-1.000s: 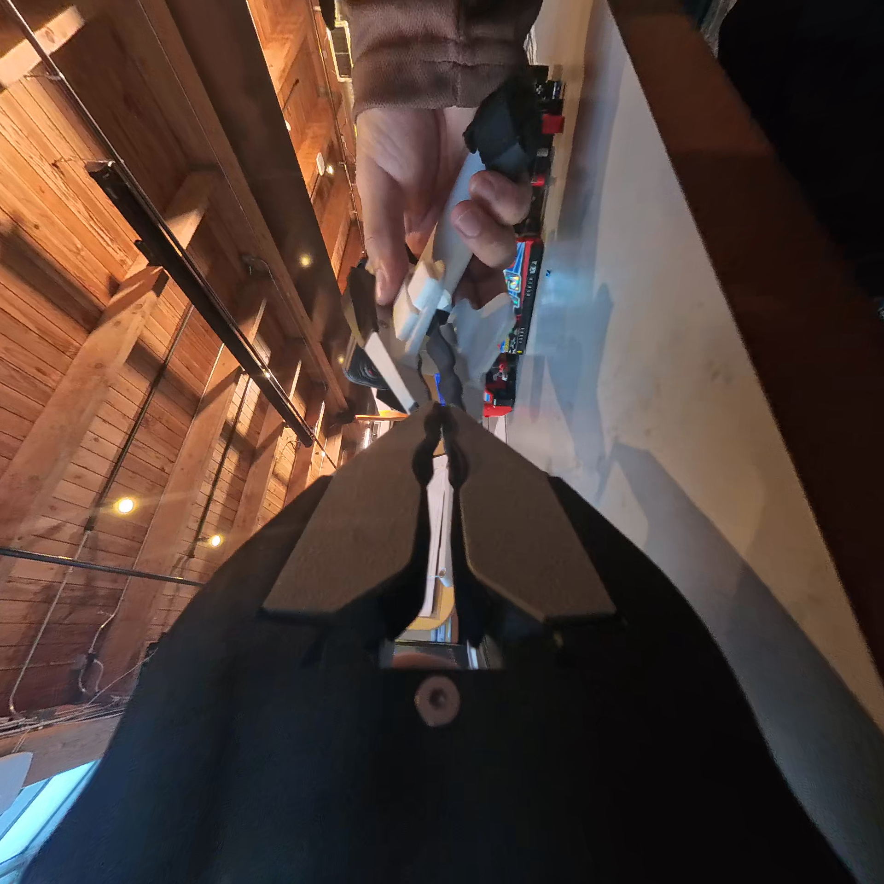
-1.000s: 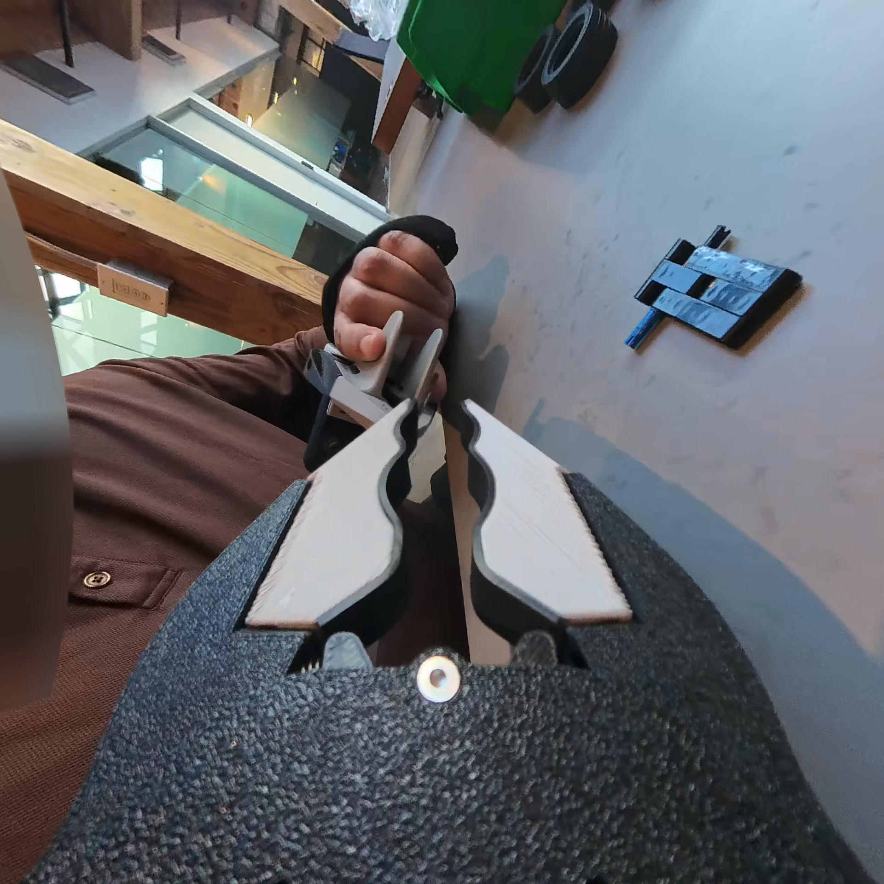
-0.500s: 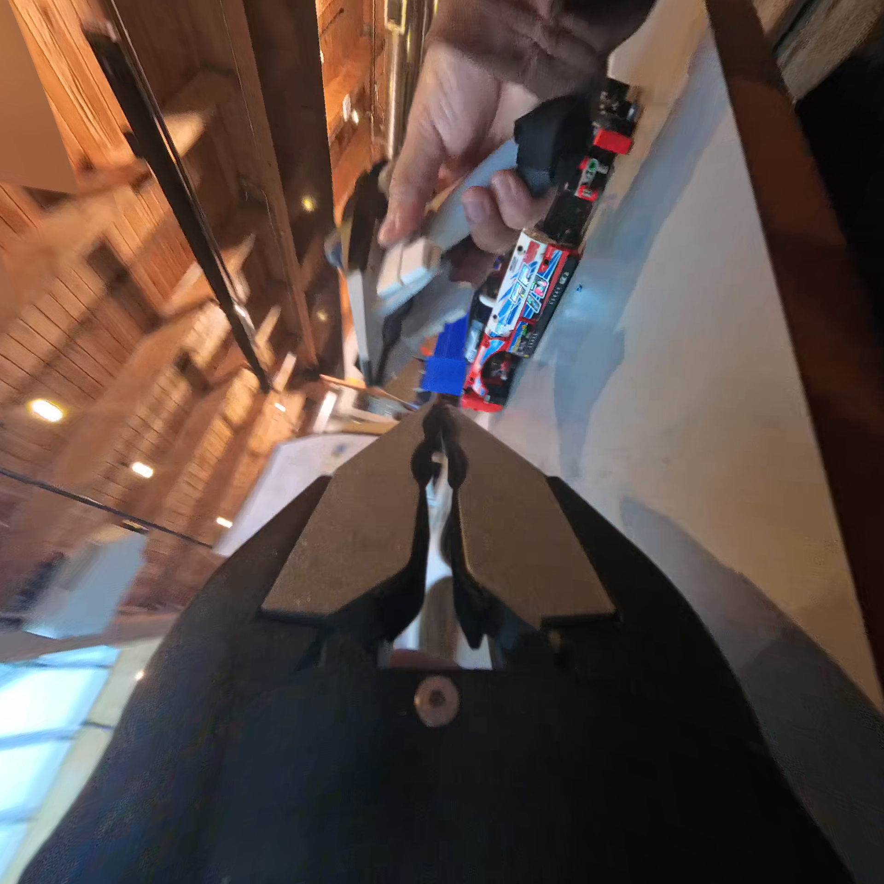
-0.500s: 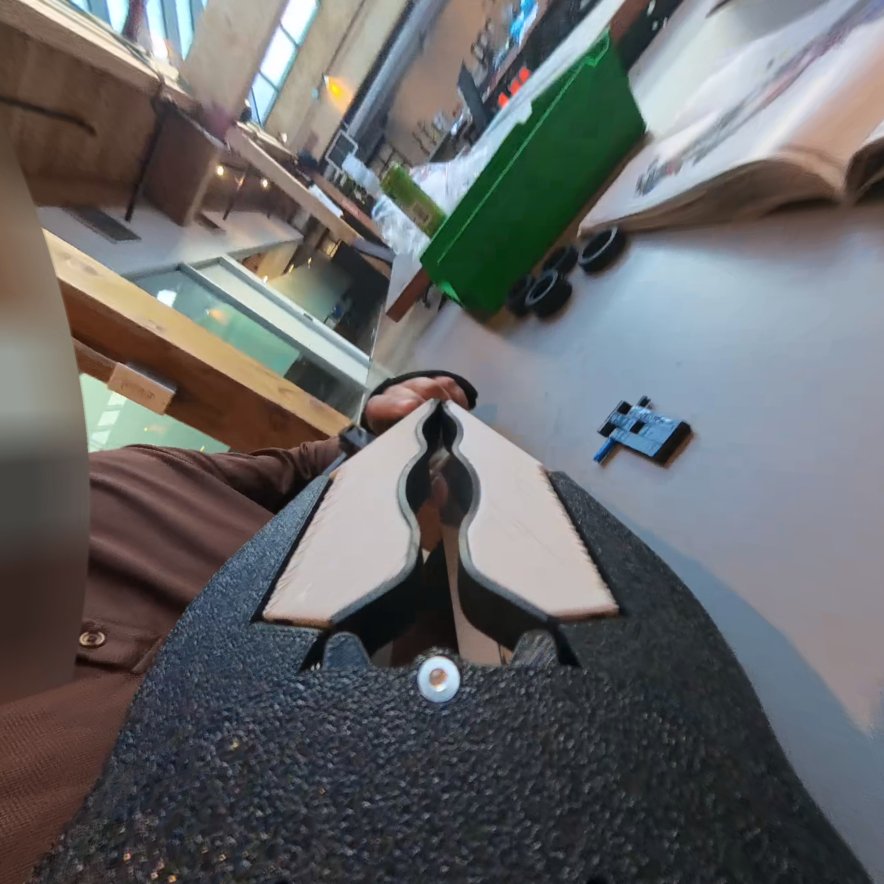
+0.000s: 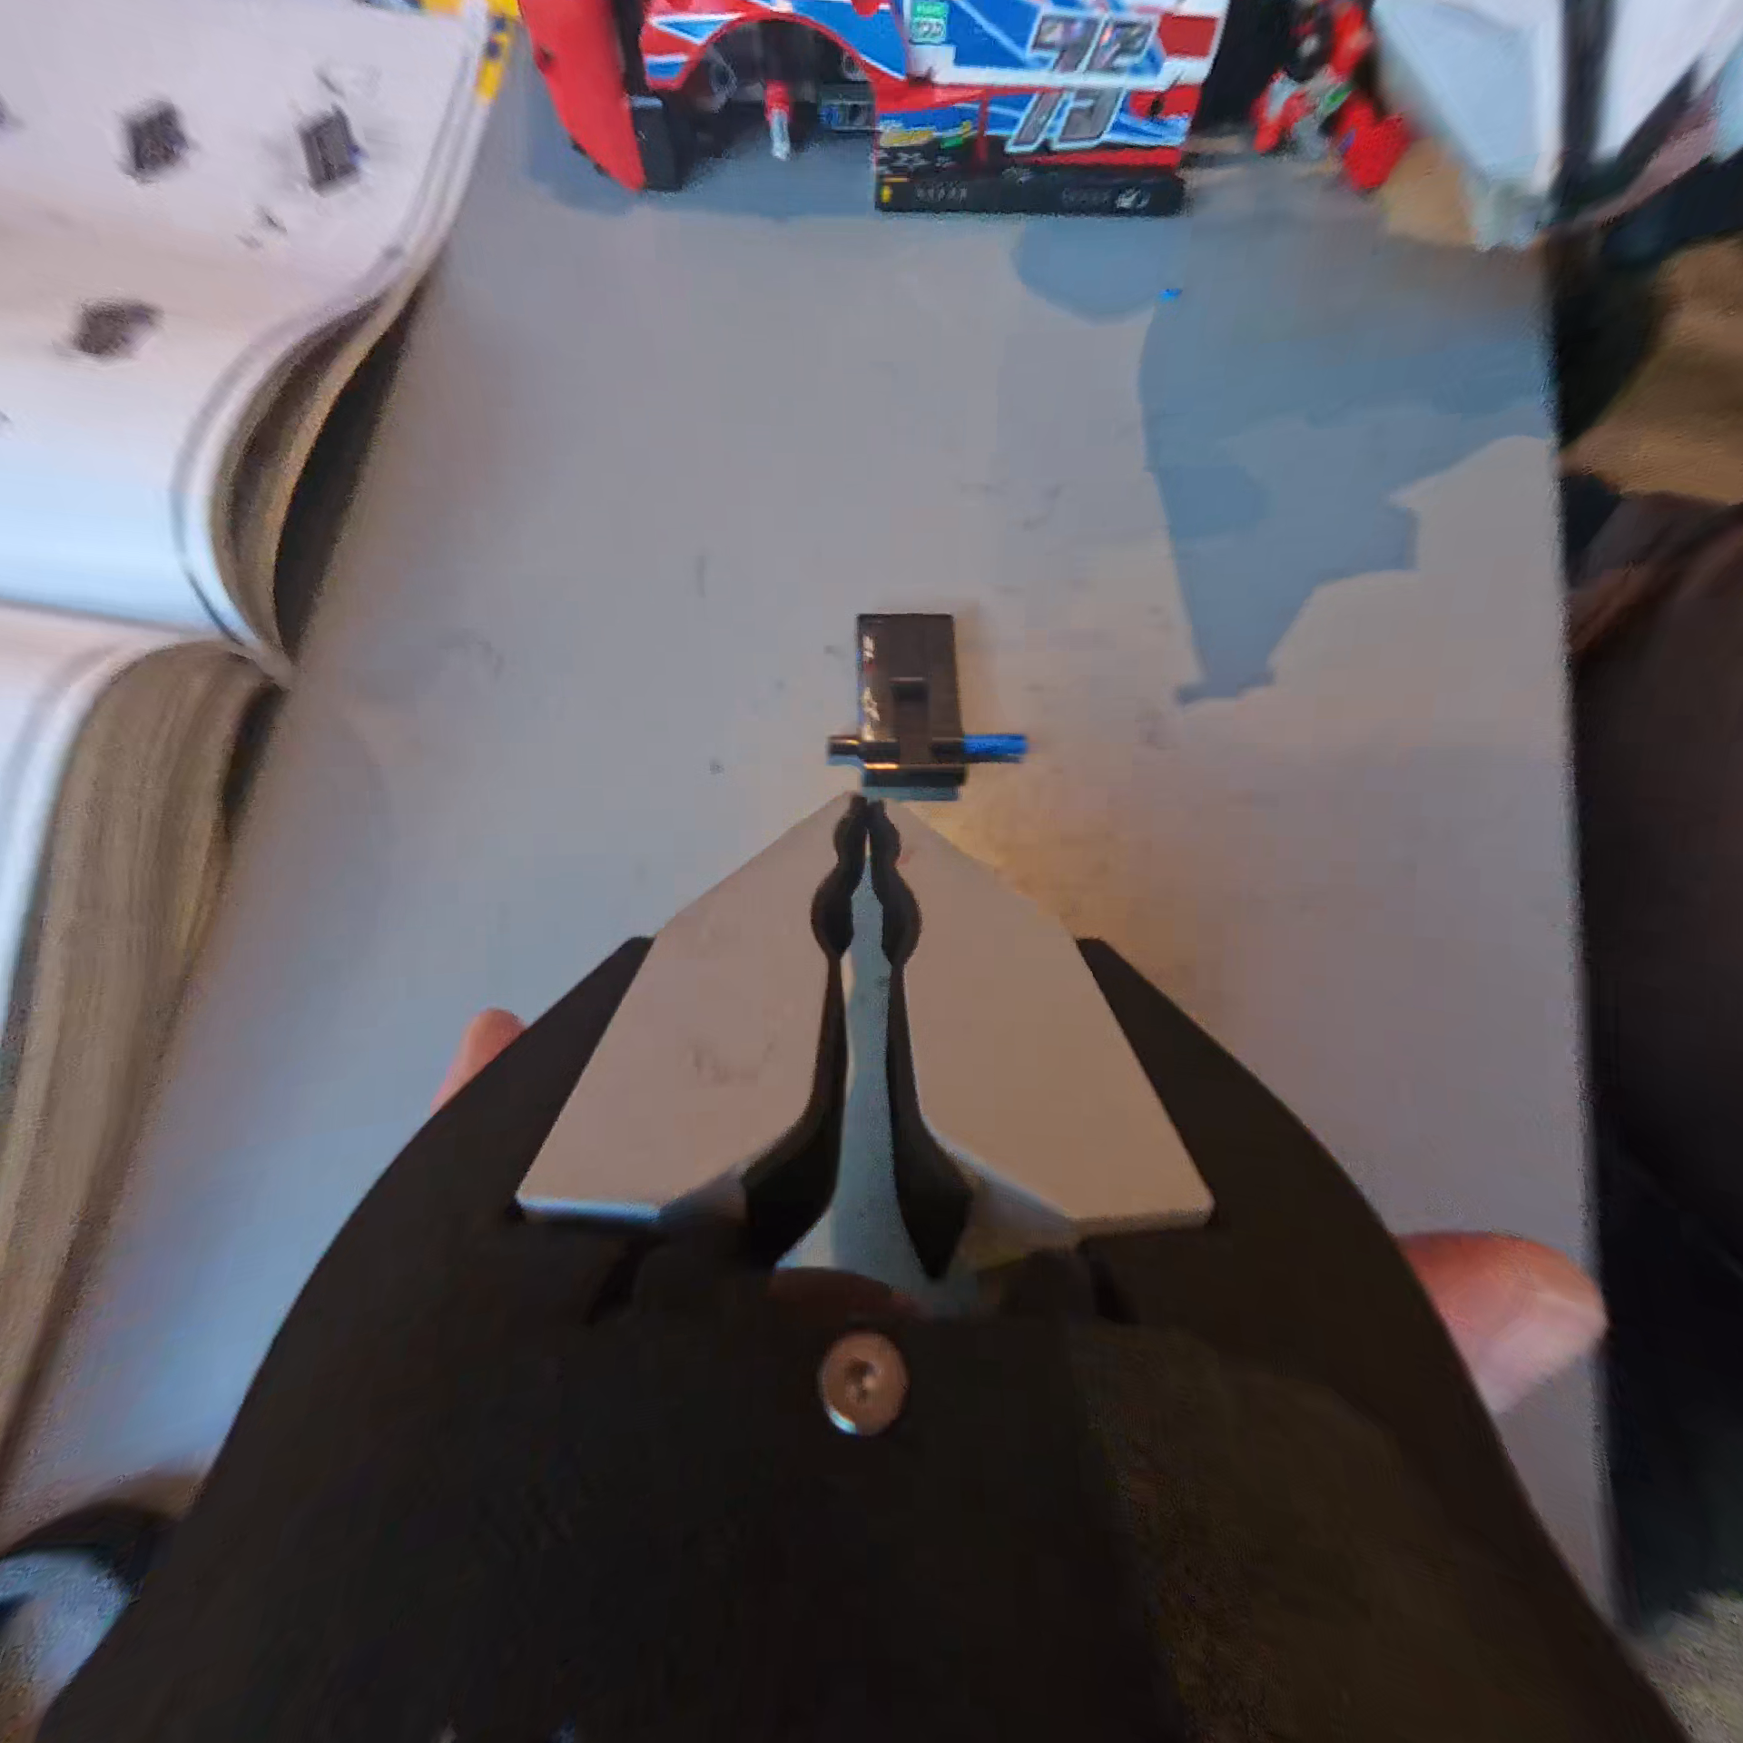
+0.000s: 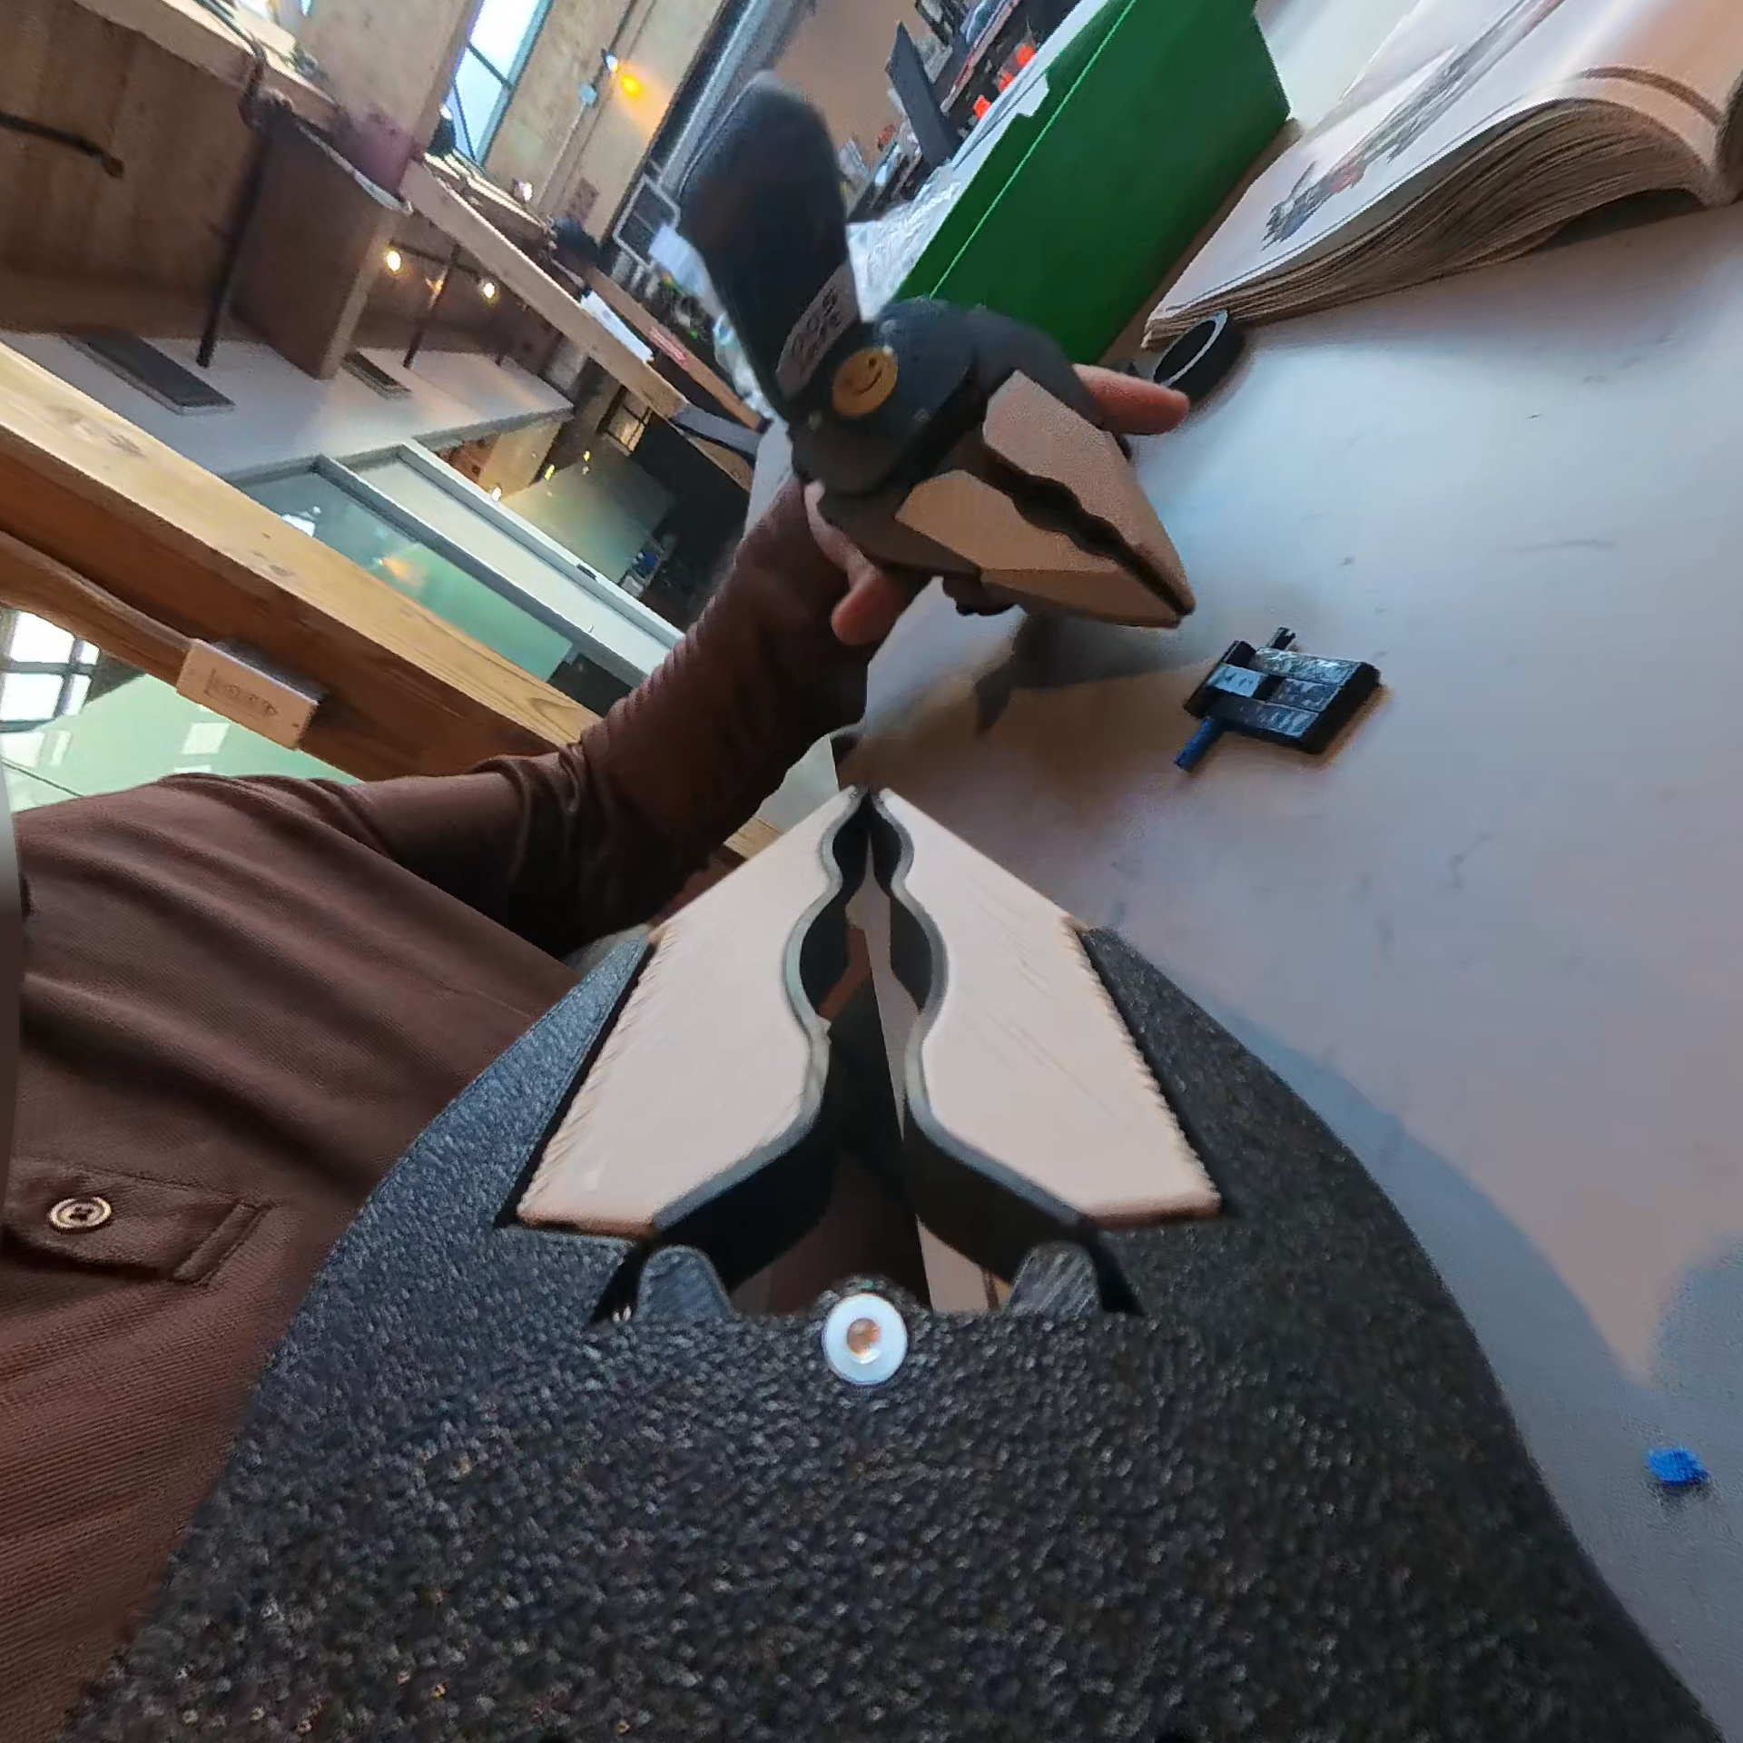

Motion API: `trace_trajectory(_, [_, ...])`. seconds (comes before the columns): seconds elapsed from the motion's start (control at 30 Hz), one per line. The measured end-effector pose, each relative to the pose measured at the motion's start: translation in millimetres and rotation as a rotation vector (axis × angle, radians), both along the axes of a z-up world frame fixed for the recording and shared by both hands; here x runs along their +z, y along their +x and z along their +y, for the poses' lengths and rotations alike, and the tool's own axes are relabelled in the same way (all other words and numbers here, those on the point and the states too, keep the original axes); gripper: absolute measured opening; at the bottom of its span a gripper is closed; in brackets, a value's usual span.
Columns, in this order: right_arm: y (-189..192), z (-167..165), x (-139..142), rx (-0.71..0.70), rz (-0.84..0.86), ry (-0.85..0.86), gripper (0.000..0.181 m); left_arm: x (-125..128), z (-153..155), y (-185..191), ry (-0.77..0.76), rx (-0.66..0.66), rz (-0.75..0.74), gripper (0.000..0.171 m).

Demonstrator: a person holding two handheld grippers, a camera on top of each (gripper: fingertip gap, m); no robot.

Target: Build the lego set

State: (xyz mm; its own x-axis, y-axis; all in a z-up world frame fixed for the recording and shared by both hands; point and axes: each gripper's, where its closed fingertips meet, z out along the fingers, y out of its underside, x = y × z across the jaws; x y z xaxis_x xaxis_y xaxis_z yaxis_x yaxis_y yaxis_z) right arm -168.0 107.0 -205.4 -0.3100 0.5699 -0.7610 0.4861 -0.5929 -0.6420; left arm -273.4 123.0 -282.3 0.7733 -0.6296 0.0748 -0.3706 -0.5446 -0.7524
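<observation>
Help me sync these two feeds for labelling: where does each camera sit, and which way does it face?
Left wrist view: on the left tongs, looking down at the black lego piece on the grey table; fingertips show at the handle edges.
Right wrist view: on the right tongs, facing across the table toward the left tongs; the brown sleeve shows.
Shared: the black lego piece, the open booklet and the left tongs.
</observation>
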Motion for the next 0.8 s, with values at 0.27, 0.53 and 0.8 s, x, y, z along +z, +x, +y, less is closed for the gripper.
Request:
trace_trajectory(0.27, [-0.5,-9.1,-9.3,0.019,0.017,0.112,0.0,9.4,2.7,18.5,-0.016,-0.021,-0.199,0.033])
trace_trajectory(0.53, [-3.6,-4.2,-23.0,0.005,0.004,0.141,0.0,27.4,17.9,-0.3,0.035,0.086,-0.363,0.081])
trace_trajectory(0.8, [-19.6,29.1,-12.7,-0.238,0.098,0.206,0.0,4.7,-8.4,10.6,-0.153,-0.077,-0.319,0.07])
